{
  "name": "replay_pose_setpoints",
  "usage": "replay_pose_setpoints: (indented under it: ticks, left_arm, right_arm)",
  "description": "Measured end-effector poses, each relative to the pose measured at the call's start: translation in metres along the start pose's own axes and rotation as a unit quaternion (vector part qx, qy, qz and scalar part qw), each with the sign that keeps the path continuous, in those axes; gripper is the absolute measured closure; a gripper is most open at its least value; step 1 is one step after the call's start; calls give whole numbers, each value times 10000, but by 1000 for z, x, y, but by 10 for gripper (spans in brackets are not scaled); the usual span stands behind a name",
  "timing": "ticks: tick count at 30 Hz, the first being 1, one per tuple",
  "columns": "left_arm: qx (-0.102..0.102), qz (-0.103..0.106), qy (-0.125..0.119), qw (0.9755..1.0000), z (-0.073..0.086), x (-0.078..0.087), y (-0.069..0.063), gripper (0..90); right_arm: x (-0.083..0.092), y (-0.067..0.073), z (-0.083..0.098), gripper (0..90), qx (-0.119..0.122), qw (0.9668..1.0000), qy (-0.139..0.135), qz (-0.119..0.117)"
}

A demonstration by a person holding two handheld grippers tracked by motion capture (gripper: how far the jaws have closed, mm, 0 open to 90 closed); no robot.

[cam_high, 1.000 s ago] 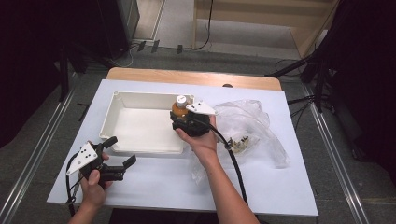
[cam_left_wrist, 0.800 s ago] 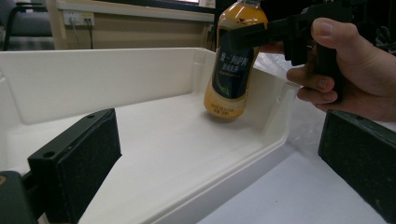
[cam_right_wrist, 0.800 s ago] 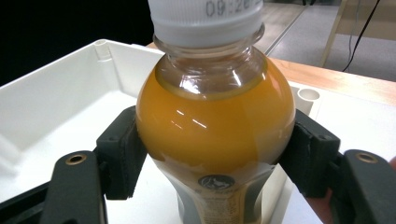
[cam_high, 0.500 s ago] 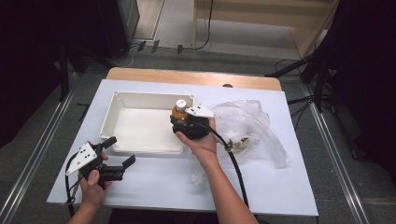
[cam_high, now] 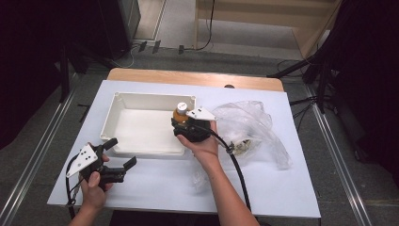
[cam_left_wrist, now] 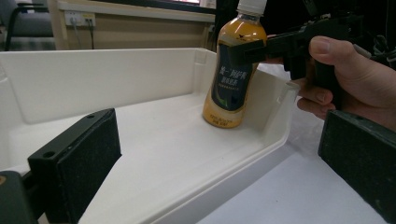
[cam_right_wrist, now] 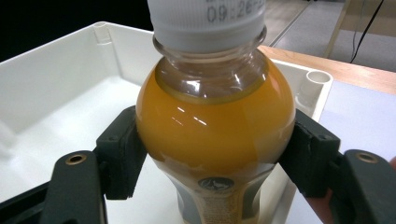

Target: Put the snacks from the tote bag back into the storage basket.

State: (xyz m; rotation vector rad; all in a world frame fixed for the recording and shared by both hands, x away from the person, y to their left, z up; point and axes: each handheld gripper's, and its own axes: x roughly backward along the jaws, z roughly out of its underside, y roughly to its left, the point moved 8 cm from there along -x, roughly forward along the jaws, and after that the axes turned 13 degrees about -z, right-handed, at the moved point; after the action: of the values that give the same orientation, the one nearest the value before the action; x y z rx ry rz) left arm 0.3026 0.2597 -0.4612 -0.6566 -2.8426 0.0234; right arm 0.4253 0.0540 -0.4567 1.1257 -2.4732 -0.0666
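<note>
since your right gripper (cam_right_wrist: 212, 154) clamps the orange juice bottle with the white cap (cam_right_wrist: 212, 135) at its shoulder, it stands upright in the white plastic tray's (cam_high: 141, 101) near right corner; your left gripper (cam_high: 120, 153) waits open, empty.

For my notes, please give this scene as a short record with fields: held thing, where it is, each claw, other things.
held thing: bottle of orange drink, white cap, upright
place: inside the white bin, at its right end, base on the floor
right claw: shut on the bottle's shoulder
left claw: open, nothing in it, before the bin
other: clear bag right of the bin
</note>
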Motion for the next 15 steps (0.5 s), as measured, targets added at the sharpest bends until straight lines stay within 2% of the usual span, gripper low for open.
replay_pose_setpoints:
  ticks: [10, 15]
  left_arm:
    - [-7, -6, 10, 10000, 0, 0, 0, 0]
    - [-4, -11, 19, 10000, 0, -1, 0, 0]
  right_arm:
    - [1, 0, 0, 310, 19, 10000, 36, -8]
    - [2, 1, 1, 306, 128, 9999, 53, 56]
